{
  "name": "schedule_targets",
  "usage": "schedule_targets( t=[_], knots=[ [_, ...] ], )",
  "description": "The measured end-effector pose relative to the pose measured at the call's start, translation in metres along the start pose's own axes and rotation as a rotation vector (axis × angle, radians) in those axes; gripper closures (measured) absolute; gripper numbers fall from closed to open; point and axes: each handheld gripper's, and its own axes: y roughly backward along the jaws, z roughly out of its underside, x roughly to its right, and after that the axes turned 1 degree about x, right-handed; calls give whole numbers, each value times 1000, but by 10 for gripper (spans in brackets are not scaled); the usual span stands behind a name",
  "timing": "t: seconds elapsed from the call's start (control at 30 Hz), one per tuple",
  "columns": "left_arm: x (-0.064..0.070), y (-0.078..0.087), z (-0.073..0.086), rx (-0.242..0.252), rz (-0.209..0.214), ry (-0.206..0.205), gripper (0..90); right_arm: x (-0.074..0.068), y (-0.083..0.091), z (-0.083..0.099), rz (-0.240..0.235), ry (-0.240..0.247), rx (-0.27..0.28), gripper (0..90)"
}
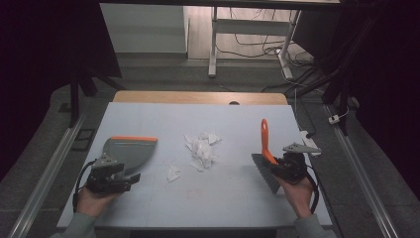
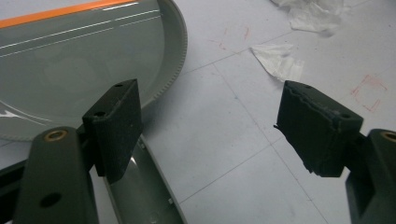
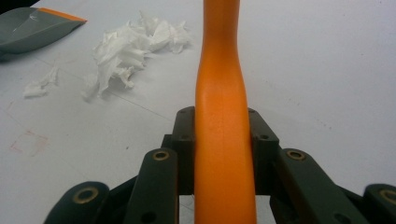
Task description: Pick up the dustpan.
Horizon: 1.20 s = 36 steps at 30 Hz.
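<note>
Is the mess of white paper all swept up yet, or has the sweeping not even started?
Not started yet. The right gripper already holds the orange-handled brush. The left gripper is open around the handle of the grey dustpan with the orange edge, so grabbing it is underway. The torn white paper scraps lie in the middle of the white table, none in the pan, so all the sweeping is left.

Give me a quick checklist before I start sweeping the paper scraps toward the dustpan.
1. Right gripper shut on the brush handle: ok.
2. Left gripper holding the dustpan: not ok, jaws stand open.
3. Dustpan handle between the jaws: cannot tell; it lies by one jaw.
4. Paper scraps between brush and dustpan: ok.
5. Stray scrap lies apart from the pile: not ok.
</note>
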Motion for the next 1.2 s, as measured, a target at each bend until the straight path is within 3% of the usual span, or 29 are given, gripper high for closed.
schedule_targets(
  t=[0.17,0.4,0.6,0.67,0.8,0.93,1.2],
  knots=[
    [1,6,-3,-11,-20,-6,224,0,0,1,1,-1,-4,703],
    [-3,20,-9,-41,-88,24,221,1,1,1,-5,-8,-2,703],
    [-9,18,-8,-122,-183,60,216,3,2,1,-10,-10,5,703],
    [-12,13,-7,-173,-212,73,202,4,3,1,-14,-13,7,703],
    [-14,3,-6,-234,-242,97,198,4,3,1,-15,-11,8,703],
    [-14,-3,-5,-267,-264,99,190,4,3,0,-14,-7,9,703],
    [-21,-16,-3,-311,-243,130,198,4,2,1,-8,-9,7,703]
  ],
)
